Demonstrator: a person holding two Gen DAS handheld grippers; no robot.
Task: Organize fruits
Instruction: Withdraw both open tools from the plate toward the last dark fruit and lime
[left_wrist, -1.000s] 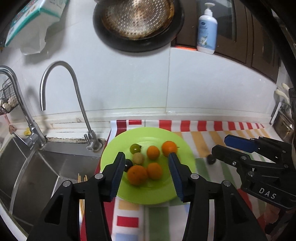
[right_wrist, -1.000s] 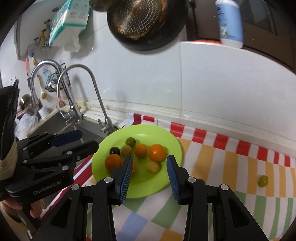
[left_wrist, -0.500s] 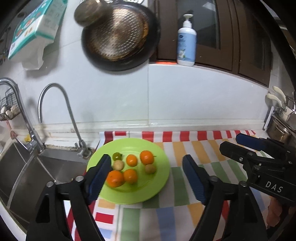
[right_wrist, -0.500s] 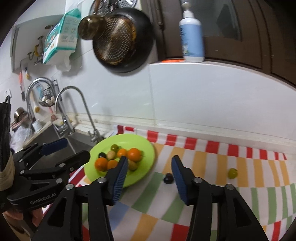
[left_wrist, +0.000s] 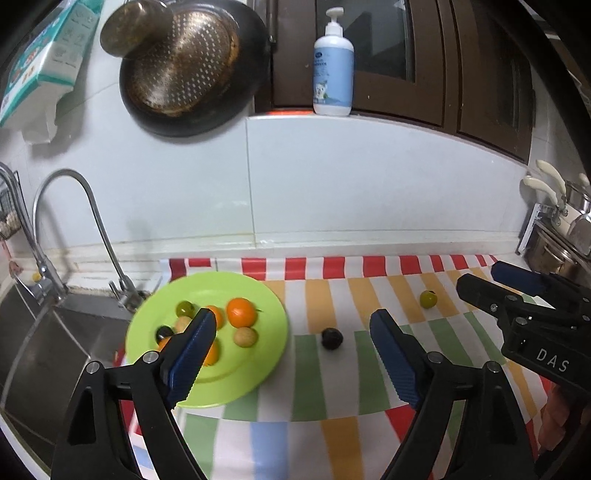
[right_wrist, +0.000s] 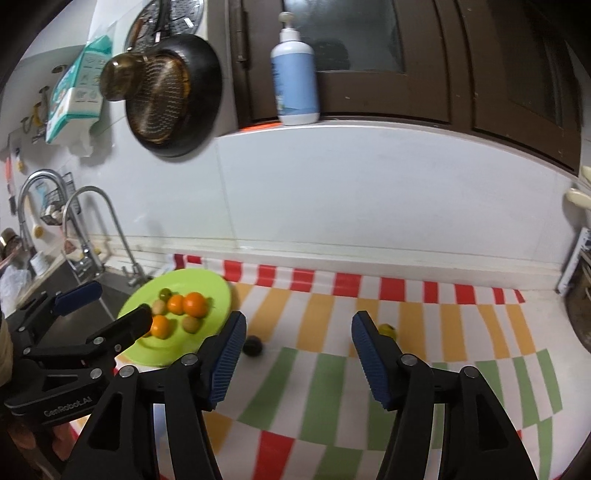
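From your left wrist, the left gripper (left_wrist: 291, 332) is opening with nothing between its jaws. The small round dark fruit (left_wrist: 331, 338) lies on the striped cloth (left_wrist: 332, 391) just beside the lime-green plate (left_wrist: 269, 350); it looks light, smooth and apt to roll, so pinch it across its middle.

From your right wrist, the right gripper (right_wrist: 297, 330) is opening, empty, and the small yellow-green fruit (right_wrist: 388, 329) sits just past its right finger. Squeeze gently; it probably bruises.

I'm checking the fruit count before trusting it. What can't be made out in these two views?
- Left wrist view: the left gripper's finger covers fruit on the green plate, so the count is unsure.
- Right wrist view: the yellow-green fruit is half hidden behind the right gripper's finger.
- Dark fruit: blurred, kind unclear.
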